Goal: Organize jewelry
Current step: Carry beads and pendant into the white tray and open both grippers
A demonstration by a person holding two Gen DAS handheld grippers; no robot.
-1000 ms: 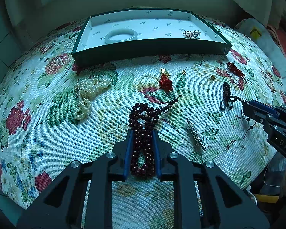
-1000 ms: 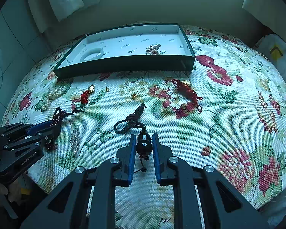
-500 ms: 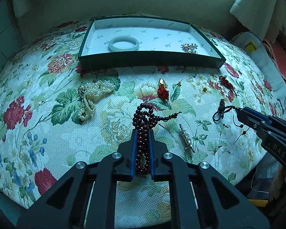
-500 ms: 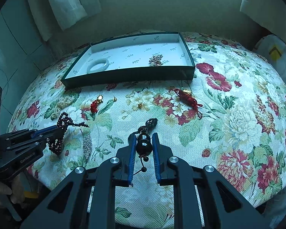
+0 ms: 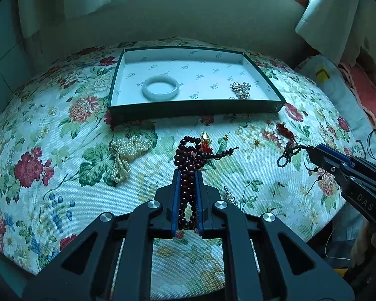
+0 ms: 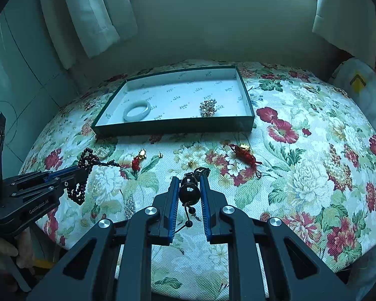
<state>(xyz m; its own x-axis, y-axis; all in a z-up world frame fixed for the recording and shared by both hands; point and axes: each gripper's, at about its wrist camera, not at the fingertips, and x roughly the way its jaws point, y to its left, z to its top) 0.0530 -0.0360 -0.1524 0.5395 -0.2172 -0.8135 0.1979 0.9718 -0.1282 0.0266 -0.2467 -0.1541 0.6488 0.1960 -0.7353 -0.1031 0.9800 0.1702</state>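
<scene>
Above floral quilt: left tongs [image 5: 187, 178] clamp round dark-red bead strand [image 5: 189, 155]; right tongs [image 6: 190, 183] pinch glossy black gourd pendant [image 6: 189, 189].

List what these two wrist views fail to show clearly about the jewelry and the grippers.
- Dark red bead string: left wrist view, lower loop hidden between the left gripper fingers.
- Black bead pendant: right wrist view, its cord knot is hidden behind the beads inside the right gripper.
- Silver brooch: blurred in the right view; half covered by the gripper in the left.
- Small gold stud: too small to identify.
</scene>
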